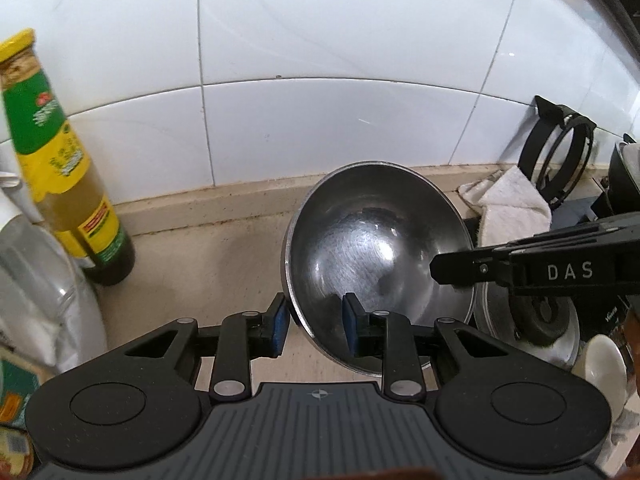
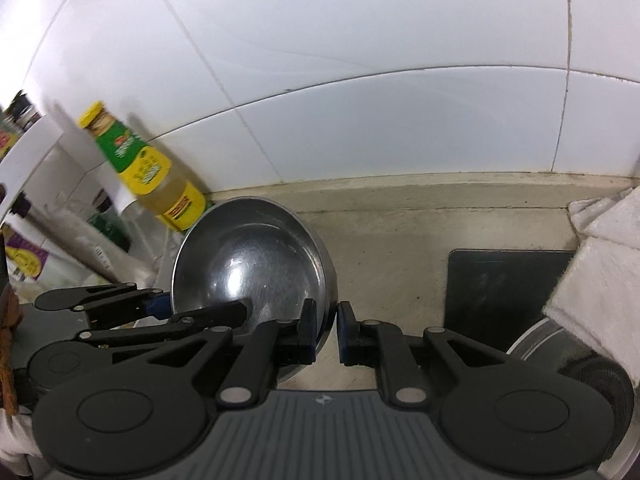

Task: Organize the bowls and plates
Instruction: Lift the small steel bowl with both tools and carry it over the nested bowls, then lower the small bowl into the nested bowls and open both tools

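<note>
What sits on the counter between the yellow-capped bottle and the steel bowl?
Nothing: the left wrist view shows bare beige counter between the bottle and the steel bowl.

A yellow-capped sauce bottle [image 1: 68, 184] stands on the beige counter [image 1: 208, 264] against the white tiled wall [image 1: 320, 40]. A white cloth [image 1: 508, 204] lies crumpled beside a black ring stand [image 1: 560, 152] at the wall.

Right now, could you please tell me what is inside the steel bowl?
The steel bowl looks empty: bare scratched metal with reflections. One finger of the left hand-held gripper reaches inside the rim, hiding a small patch; the right hand-held gripper pinches the opposite rim.
</note>
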Demonstrator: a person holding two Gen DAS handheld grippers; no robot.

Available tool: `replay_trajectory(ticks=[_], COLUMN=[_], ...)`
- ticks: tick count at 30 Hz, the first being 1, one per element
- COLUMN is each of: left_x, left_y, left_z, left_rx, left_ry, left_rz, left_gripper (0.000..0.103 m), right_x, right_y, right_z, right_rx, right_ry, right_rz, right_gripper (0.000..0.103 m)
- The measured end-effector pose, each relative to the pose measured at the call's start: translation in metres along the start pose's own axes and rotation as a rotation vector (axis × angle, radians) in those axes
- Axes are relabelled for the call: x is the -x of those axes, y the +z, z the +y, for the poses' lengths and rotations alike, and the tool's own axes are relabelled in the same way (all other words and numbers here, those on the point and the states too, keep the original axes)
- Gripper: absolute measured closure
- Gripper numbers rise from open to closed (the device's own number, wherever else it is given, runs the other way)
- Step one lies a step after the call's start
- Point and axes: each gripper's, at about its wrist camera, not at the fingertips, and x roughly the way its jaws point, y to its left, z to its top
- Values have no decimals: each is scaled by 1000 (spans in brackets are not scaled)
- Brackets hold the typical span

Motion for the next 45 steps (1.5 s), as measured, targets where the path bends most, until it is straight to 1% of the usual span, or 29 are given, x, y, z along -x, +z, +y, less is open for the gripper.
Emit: replay_trajectory(ticks=[6, 12, 19, 24, 26, 32, 33, 35, 37, 40, 43, 45], left_x=[25, 45, 62, 69, 69, 59, 58, 56, 56, 55, 57, 60], left_y=[-17, -43, -74, -88, -93, -105, -106, -107, -107, -108, -110, -111], left_z=[-4, -12, -20, -18, -18, -15, -13, -11, -9, -8, -7, -6], left_rx=[2, -4, -17, 0, 5, 19, 22, 26, 26, 24, 28, 34], left_ry=[10, 12, 14, 21, 24, 22, 16, 19, 25, 26, 16, 1], left_rz=[-16, -8, 17, 19, 24, 61, 62, 61, 56, 54, 52, 46], left_gripper=[68, 67, 64, 63, 63, 63, 63, 62, 62, 61, 59, 52], right_x=[16, 35, 47, 38, 35, 30, 29, 26, 23, 22, 25, 27], right_y=[-17, -39, -68, -85, -90, -96, -96, -98, -98, -98, -98, -98], right_z=[16, 27, 37, 41, 42, 44, 43, 43, 43, 39, 37, 35], right_rx=[37, 65, 85, 97, 102, 122, 123, 136, 147, 143, 148, 140], right_ry=[14, 37, 69, 87, 92, 82, 74, 54, 29, 28, 15, 21], right_rz=[5, 18, 68, 142, 157, 176, 179, 173, 172, 180, 170, 166], right_gripper=[91, 91, 91, 90, 90, 90, 88, 88, 84, 81, 80, 78])
